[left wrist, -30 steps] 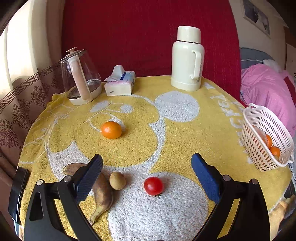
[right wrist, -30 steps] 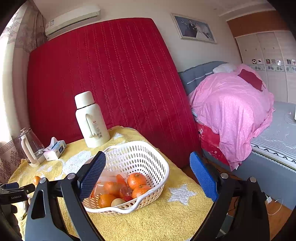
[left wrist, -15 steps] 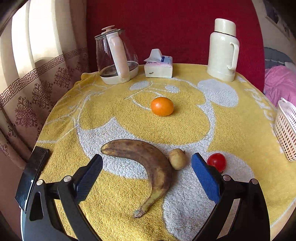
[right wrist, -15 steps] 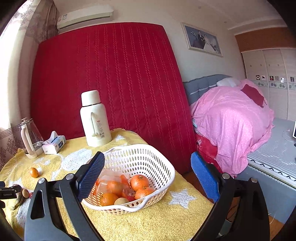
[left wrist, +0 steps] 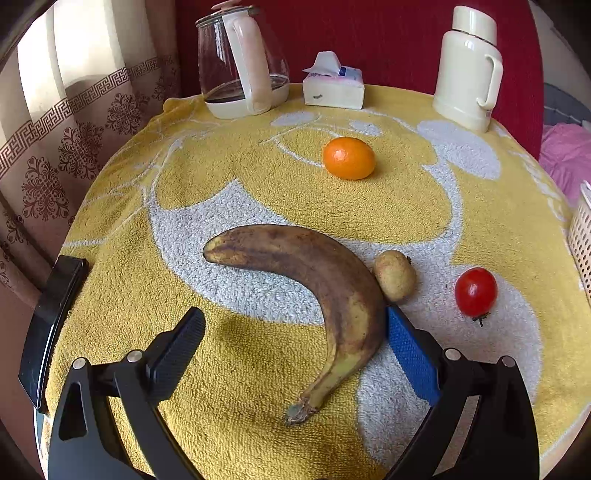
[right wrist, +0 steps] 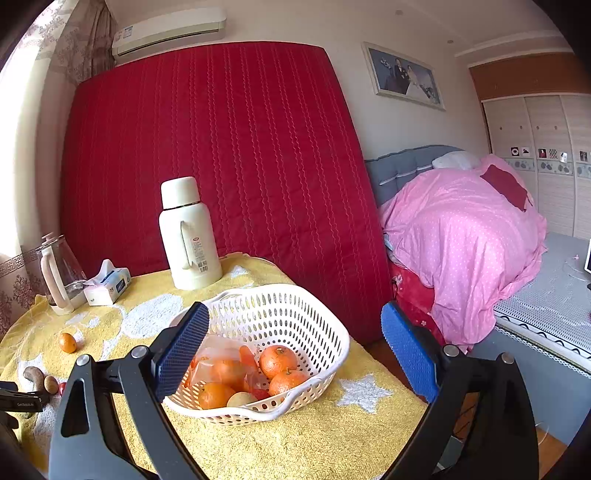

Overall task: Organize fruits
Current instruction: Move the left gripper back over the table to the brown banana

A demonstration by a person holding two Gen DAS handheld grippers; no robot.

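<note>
Now left gripper (left wrist: 291,328) spread wide around banana (left wrist: 314,280), right pad touching; centre on thick middle, squeeze softly. Right gripper (right wrist: 295,341) spread, empty, over basket (right wrist: 325,321).

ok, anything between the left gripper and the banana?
Nothing visible. The left gripper is open with the banana between its fingers. The small brown fruit touches the banana's far side, just past the blue pad.

Red quilted mattress (right wrist: 221,155) leaning against a pale wall; white air conditioner (right wrist: 170,31) and framed photograph (right wrist: 404,79) above — pink dotted bedding (right wrist: 461,236) heaped right, pale wardrobe doors (right wrist: 543,147) behind, patterned beige curtain (left wrist: 74,122) left.
</note>
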